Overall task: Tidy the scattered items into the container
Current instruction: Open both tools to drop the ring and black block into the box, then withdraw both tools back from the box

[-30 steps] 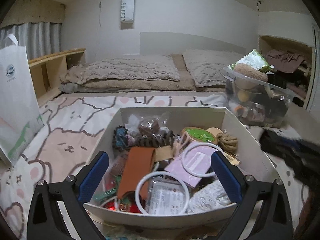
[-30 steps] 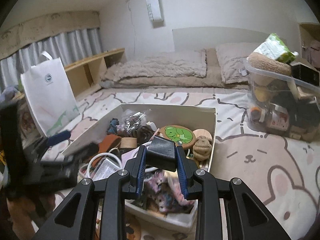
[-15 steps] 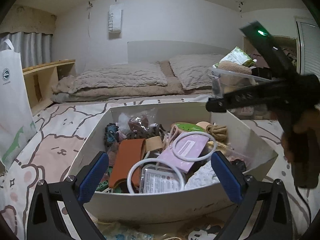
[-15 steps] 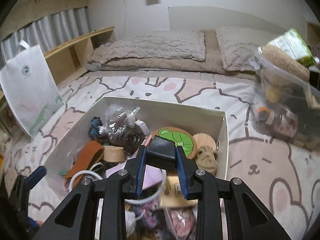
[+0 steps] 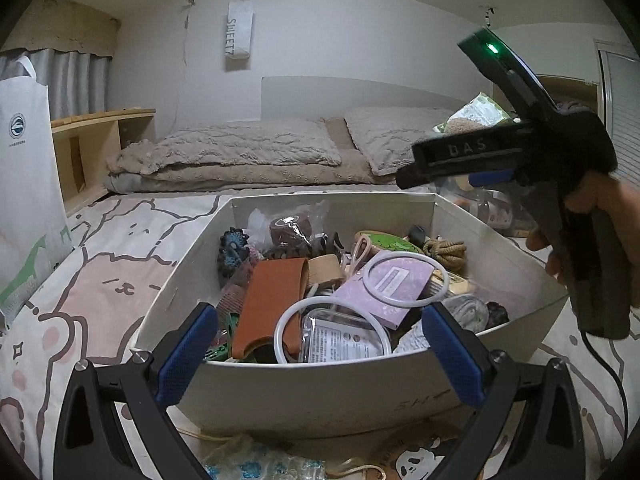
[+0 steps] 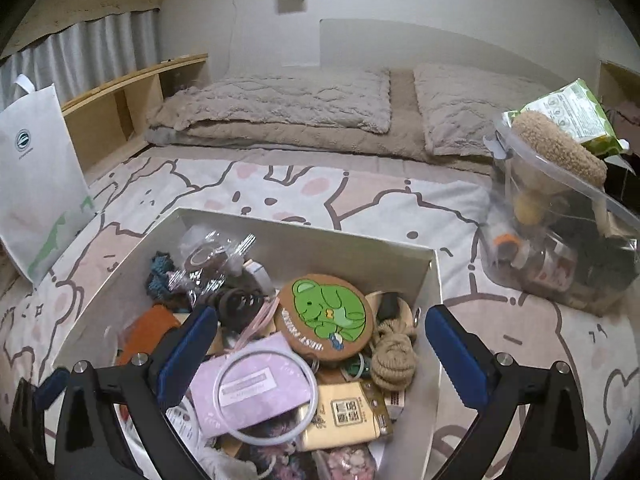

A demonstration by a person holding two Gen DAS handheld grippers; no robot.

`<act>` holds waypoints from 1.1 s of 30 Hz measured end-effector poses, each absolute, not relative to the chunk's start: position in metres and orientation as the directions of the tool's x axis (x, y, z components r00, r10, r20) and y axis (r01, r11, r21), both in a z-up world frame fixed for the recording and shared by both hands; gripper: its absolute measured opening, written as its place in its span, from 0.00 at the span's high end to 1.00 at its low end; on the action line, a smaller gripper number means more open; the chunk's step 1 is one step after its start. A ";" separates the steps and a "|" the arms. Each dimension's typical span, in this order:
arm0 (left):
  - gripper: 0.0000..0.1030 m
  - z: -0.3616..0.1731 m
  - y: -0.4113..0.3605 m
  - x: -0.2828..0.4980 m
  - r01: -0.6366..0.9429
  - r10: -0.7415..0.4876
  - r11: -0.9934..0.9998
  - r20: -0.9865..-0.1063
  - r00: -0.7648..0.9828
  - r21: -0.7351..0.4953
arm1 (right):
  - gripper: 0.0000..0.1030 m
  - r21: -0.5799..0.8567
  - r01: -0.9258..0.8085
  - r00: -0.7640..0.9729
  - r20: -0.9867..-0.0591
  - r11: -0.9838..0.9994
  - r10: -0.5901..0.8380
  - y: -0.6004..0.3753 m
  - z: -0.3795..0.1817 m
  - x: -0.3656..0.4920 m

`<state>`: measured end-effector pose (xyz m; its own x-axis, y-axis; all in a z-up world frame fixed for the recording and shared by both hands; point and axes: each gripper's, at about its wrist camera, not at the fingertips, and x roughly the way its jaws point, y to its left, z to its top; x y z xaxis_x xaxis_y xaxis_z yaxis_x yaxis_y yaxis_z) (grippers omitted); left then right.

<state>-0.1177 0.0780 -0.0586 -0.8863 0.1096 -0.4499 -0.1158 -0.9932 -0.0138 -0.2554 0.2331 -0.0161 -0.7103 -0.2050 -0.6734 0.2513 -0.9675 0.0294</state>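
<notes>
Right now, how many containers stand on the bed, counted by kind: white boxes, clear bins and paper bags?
White box: 1
Clear bin: 1
Paper bag: 1
Total: 3

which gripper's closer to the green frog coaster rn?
Right. The right gripper hangs open directly over the coaster in the box. The left gripper sits open at the box's near wall, the coaster farther back.
</notes>
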 end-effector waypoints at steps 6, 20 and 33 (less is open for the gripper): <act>0.00 -0.051 0.080 -0.114 -0.103 0.092 -0.995 -0.448 -0.889 0.000 | 0.00 0.003 0.264 -0.713 -0.673 -0.965 -0.197 0.238 -0.017 -0.234; 0.00 -0.033 0.079 -0.093 -0.121 0.107 -0.993 -0.461 -0.881 0.000 | 0.00 0.010 0.305 -0.756 -0.606 -0.952 -0.248 0.249 0.012 -0.179; 0.00 0.010 0.070 -0.056 -0.120 0.131 -0.991 -0.438 -0.889 -0.053 | 0.00 0.027 0.331 -0.799 -0.524 -0.943 -0.296 0.259 0.038 -0.113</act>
<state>-0.0559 0.0705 0.0099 -0.8893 0.1307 -0.4383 -0.1195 -0.9914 -0.0530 -0.1129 0.2590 0.0376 -0.7988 -0.2955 -0.5240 0.3310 -0.9432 0.0274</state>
